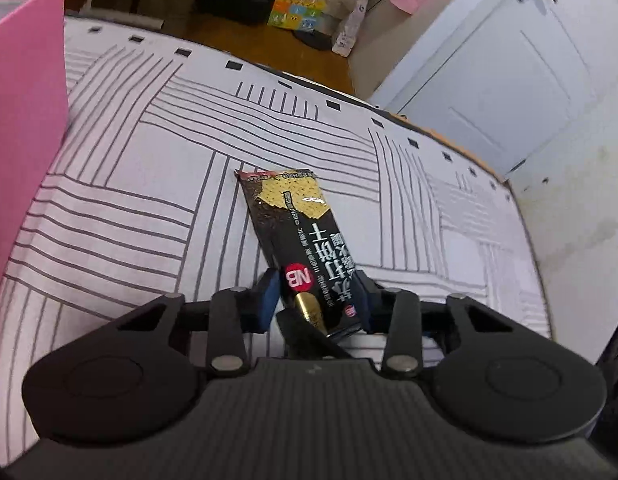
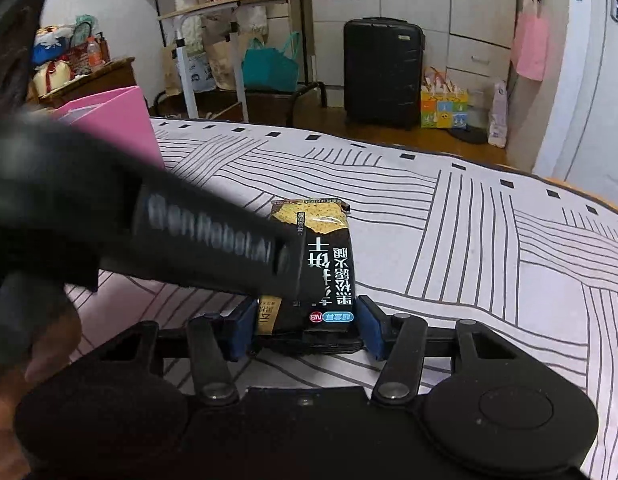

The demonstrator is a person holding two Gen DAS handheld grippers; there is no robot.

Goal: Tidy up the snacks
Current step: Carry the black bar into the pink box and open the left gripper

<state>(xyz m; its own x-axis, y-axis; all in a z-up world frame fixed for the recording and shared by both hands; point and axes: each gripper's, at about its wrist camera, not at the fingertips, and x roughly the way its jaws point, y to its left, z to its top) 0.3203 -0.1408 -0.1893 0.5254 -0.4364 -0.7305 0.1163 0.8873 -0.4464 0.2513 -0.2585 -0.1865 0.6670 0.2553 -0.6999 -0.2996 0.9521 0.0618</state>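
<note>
Between the left gripper (image 1: 319, 292) fingers: near end of the black cracker packet (image 1: 295, 232), clamped, its long axis running straight ahead toward the mattress (image 1: 149, 168) far edge. Right wrist view: right gripper (image 2: 305, 330) narrowed onto that same near end, left tool crossing above; both hands equally near.

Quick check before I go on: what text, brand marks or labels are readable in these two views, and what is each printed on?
"NB": red round badge on the black cracker packet, also in the right wrist view.
"饼干": large white characters on that packet, upside down to the cameras.
"黑松露火腿": smaller white characters beside them, right wrist view.
"超值装", uncertain: blue tag beside the badge.
Lettering on the left gripper body: blurred, unreadable.
Remaining fine print: too small.
</note>
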